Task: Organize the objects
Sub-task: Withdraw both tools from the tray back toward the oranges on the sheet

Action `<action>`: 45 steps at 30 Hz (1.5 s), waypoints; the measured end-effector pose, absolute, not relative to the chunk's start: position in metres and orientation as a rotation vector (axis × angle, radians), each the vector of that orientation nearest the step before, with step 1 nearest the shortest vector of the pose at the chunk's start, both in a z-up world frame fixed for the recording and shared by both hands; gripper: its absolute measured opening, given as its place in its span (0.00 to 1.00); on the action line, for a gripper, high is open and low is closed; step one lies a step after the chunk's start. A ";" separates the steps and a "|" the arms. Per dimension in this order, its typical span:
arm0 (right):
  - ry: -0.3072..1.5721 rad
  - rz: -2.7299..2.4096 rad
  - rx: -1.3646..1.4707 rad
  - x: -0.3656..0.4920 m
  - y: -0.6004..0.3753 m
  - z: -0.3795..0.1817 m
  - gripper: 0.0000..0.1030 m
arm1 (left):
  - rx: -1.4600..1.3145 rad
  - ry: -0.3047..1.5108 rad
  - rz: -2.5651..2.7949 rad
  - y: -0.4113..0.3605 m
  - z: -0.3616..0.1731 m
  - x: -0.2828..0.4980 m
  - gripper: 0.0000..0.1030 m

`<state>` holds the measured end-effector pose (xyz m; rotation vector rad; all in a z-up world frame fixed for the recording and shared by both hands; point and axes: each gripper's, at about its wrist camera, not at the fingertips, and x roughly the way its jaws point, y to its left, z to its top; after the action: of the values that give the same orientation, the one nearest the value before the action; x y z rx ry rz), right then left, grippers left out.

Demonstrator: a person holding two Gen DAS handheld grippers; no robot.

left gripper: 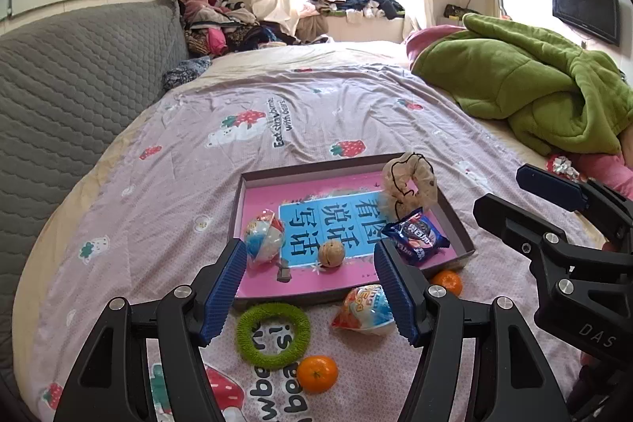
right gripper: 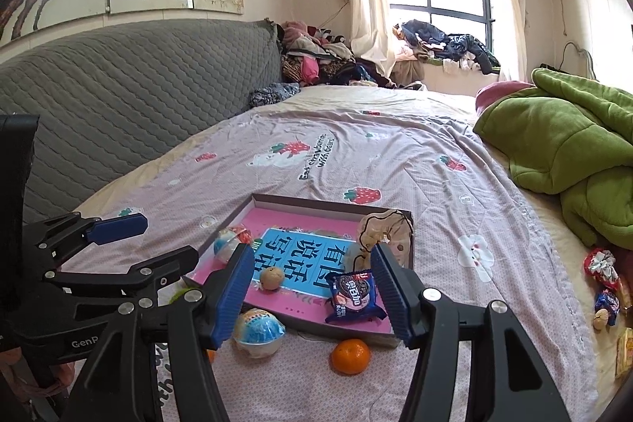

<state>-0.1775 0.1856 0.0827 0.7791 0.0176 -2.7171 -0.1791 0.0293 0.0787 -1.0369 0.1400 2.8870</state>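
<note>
Both grippers hang over the bed [left gripper: 356, 113], and neither grips a thing: the left gripper [left gripper: 310, 287] has its blue fingers [left gripper: 223, 287] spread wide with only air between them, and the right gripper [right gripper: 312, 297] is likewise released, nothing touched by its pads. Dead ahead sits the shallow pink tray [left gripper: 253, 184] on the strawberry sheet. Inside it, a wrapped toy egg [left gripper: 264, 238] at nine o'clock, a walnut [left gripper: 331, 253] near the centre, a small dark piece [left gripper: 283, 273] just at seven o'clock of the walnut, a blue biscuit packet [left gripper: 417, 238] toward three o'clock, and a beige scrunchie [left gripper: 409, 184] leaning in the corner at one o'clock. Outside the near rim: a green ring [left gripper: 273, 335] at six o'clock, a second toy egg [left gripper: 362, 311] beside it, one orange [left gripper: 317, 373] closest to the camera and another orange [left gripper: 447, 281] touching the tray's corner. A green blanket [left gripper: 526, 89] is heaped at two o'clock.
</note>
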 end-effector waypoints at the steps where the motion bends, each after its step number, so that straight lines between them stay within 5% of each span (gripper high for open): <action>1: 0.015 -2.716 0.778 -0.176 0.186 0.083 0.59 | -1.033 0.138 2.886 0.029 0.080 -0.177 0.67; 45: -0.022 -2.754 0.775 -0.139 0.217 0.076 0.60 | -1.042 0.140 2.884 0.031 0.071 -0.126 0.72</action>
<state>-0.1386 0.2165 0.0764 0.7750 -0.0220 -2.7540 -0.1265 0.0306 0.0715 -1.0425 0.1399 2.8836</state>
